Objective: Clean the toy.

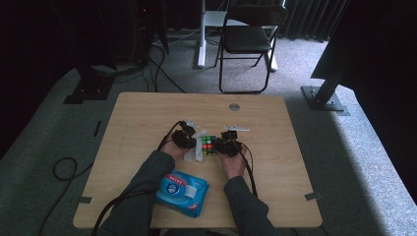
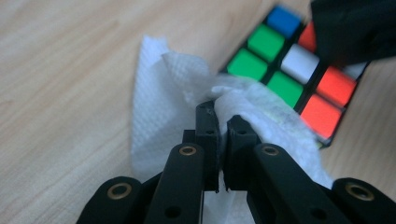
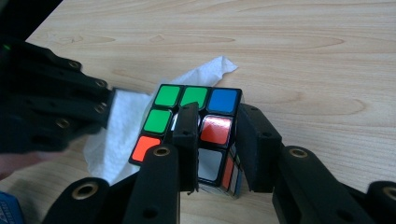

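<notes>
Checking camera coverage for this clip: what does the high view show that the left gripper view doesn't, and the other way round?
High view alone: the blue wipes pack, the folding chair, both forearms and the whole table.
Left gripper view alone: the left hand-held gripper shut on the white tissue, which is pressed against the puzzle cube.
Both: cube, tissue, wooden tabletop, and the right hand-held gripper at the cube.

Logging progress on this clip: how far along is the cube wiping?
Done: a tissue is out, the pack lying nearby. In hand: right gripper clamps the cube, left gripper presses the pinched tissue against it. Left: how many faces remain unwiped can't be told.
</notes>
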The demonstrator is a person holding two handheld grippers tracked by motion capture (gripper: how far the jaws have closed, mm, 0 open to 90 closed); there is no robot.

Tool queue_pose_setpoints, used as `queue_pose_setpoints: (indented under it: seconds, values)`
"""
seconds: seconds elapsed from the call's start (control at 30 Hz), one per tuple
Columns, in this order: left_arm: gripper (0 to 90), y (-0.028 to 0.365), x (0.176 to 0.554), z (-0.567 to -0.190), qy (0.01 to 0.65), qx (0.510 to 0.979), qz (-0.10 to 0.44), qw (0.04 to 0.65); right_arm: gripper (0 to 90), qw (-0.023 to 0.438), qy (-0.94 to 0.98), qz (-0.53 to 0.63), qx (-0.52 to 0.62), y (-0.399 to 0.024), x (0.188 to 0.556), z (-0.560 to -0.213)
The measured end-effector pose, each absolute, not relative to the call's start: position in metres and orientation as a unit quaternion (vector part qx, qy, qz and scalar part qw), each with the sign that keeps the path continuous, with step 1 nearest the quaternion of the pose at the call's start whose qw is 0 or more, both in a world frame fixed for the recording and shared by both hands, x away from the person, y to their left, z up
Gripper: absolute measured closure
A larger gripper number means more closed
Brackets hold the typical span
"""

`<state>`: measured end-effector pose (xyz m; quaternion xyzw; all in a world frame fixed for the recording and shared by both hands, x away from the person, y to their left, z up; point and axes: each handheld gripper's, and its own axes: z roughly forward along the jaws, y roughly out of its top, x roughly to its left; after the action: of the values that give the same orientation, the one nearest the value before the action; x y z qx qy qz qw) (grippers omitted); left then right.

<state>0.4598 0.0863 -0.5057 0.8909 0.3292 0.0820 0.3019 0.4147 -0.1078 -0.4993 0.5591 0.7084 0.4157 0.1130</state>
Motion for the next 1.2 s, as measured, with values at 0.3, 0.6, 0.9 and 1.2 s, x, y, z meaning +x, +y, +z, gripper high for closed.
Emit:
queue_pose_setpoints:
  seconds: [0.3,0.6,0.9,1.2]
  values:
    - [86.5,0.078,0.460,-0.515,0.314,0.911,0.077,0.257,70.2,0.112,0.708,0.415,0.560,-0.108,0.415,-0.499]
    - [86.4,0.075,0.456,-0.515,0.304,0.917,0.079,0.248,70.6,0.114,0.706,0.415,0.562,-0.108,0.415,-0.499]
    - [86.2,0.076,0.445,-0.509,0.282,0.917,0.095,0.265,70.9,0.117,0.705,0.411,0.567,-0.108,0.414,-0.498]
    - [85.9,0.084,0.437,-0.499,0.280,0.902,0.107,0.311,71.0,0.119,0.703,0.411,0.567,-0.108,0.413,-0.499]
